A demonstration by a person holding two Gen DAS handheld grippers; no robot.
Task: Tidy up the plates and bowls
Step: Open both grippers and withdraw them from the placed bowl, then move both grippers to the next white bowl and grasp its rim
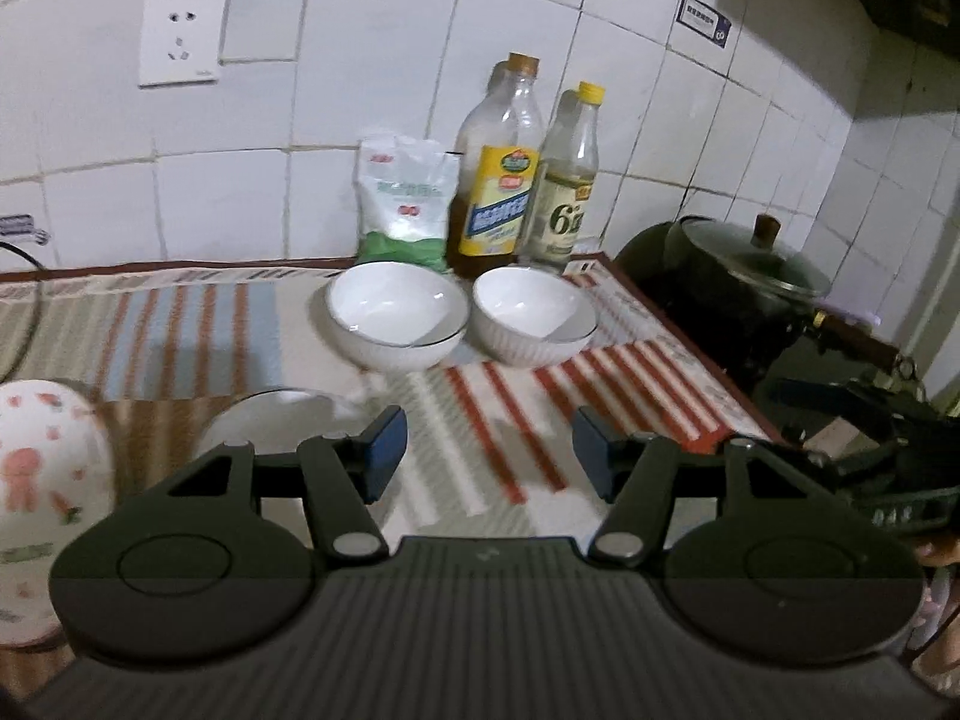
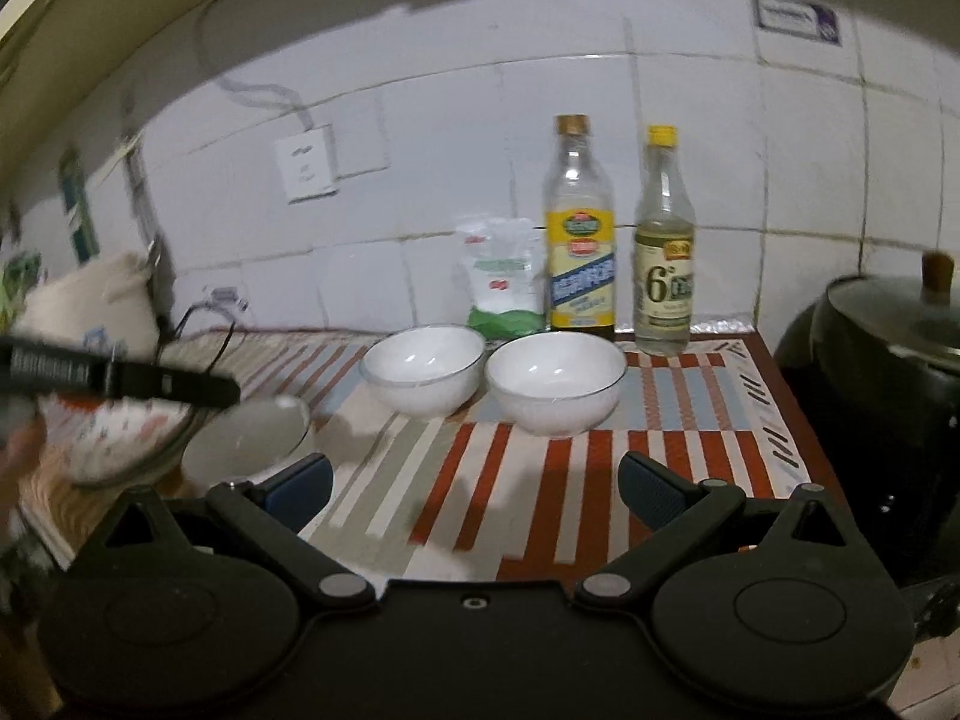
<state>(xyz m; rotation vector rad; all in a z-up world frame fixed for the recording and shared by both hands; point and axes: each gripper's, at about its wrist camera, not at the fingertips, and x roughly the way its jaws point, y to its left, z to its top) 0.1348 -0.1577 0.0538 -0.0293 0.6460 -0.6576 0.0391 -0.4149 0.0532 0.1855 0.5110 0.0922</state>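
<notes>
Two white bowls ahead of the left gripper (image 1: 489, 453) in the left wrist view: left bowl (image 1: 397, 315) and right bowl (image 1: 534, 315), side by side on the striped mat (image 1: 480, 420), both look empty. Fingers spread apart, holding nothing. Small round dish (image 1: 276, 420) just past the left finger, partly hidden, contents unclear. Patterned plate (image 1: 45, 480) at far left, blurred. Behind the bowls: bag of white powder (image 1: 405, 204), oil bottle (image 1: 495, 180) with dark liquid low down, clear vinegar bottle (image 1: 567, 192). Lidded black pot (image 1: 738, 276) off to the right.

Right wrist view: right gripper (image 2: 474, 489) wide apart, nothing between its fingers. Same two bowls straight ahead, left (image 2: 423, 369) and right (image 2: 555, 381), close together, empty. Round dish (image 2: 246, 438) beyond the left finger; patterned plate (image 2: 120, 438) further left, blurred. The other gripper's black finger (image 2: 120, 381) crosses over that plate. Bag (image 2: 501, 279), oil bottle (image 2: 579, 234) and vinegar bottle (image 2: 663, 252) behind the bowls. Pot (image 2: 882, 324) at right.
</notes>
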